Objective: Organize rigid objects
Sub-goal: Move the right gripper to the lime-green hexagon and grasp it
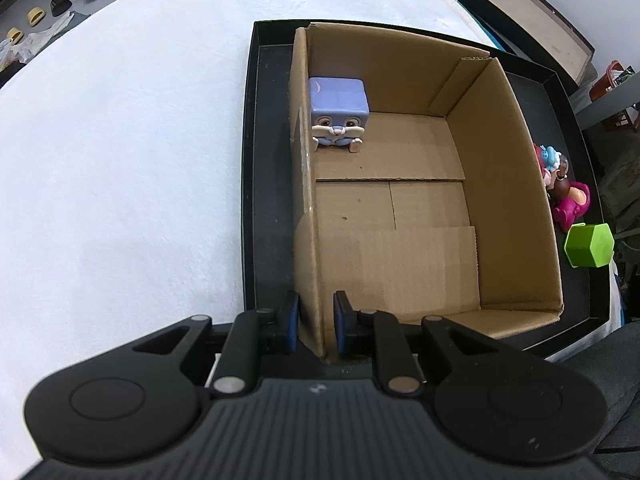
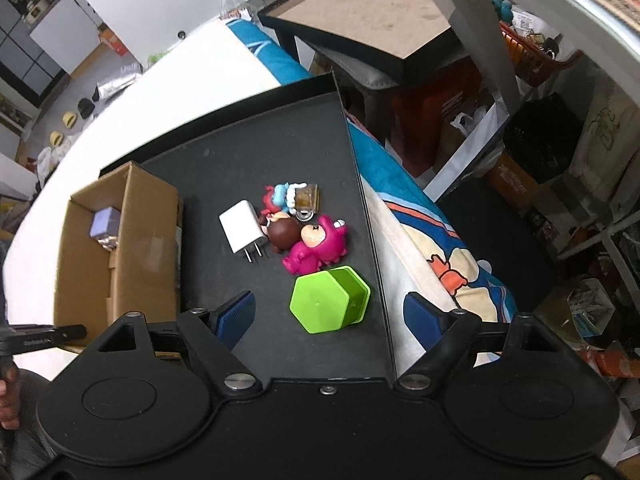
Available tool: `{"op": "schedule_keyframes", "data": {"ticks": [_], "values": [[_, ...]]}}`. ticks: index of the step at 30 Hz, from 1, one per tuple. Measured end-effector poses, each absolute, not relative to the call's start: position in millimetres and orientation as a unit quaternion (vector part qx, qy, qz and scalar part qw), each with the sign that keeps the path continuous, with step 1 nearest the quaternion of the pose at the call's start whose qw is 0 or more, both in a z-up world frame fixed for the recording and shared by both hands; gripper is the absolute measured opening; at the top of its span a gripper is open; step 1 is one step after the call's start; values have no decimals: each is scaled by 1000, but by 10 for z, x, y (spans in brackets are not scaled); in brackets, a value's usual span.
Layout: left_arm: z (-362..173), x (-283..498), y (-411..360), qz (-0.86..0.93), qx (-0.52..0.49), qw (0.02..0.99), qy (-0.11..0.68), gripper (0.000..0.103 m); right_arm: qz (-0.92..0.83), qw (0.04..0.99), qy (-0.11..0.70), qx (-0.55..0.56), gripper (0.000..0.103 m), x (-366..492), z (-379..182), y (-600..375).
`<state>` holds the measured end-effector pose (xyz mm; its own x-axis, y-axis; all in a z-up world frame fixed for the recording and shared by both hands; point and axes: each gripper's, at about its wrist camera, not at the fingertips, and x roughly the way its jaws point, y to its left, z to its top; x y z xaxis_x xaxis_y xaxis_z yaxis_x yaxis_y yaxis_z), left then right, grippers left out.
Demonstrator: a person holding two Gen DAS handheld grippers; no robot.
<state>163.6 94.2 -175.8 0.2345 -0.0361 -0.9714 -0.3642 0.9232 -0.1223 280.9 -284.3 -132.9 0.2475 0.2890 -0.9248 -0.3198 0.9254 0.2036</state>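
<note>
Box wall (image 1: 516,184) hides most of the toys (image 1: 560,184); purple cube toy (image 2: 105,222) half-hidden in right view.

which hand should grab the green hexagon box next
Right. The right gripper hangs over the green hexagon box with open jaws, while the left gripper is clamped on the cardboard box wall, steadying it.

Both grippers are matte black plastic. Each has two round discs at the rear corners, angled link arms with triangular cut-outs, and silver screw heads at the pivots. The left gripper (image 1: 316,320) has a ribbed grey top plate and narrow blue pads. The right gripper (image 2: 330,316) carries ribbed dark blue pads (image 2: 234,318) on its black fingers
</note>
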Motion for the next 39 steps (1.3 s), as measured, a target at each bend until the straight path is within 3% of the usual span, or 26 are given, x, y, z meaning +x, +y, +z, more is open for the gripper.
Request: {"op": "schedule_keyframes", "data": {"ticks": [36,37,39], "values": [[-1785,1646,1013,100,-178,767,609,17,186,748,584,-254,80,2836,-2072,-1999],[-1786,1645,1007,100,-177,767,609,17,187,749,579,-263,77,2823,-2085,-1980],[-1785,1648,1007,100,-177,767,609,17,188,751,570,-277,55,2804,-2103,-1947]]}}
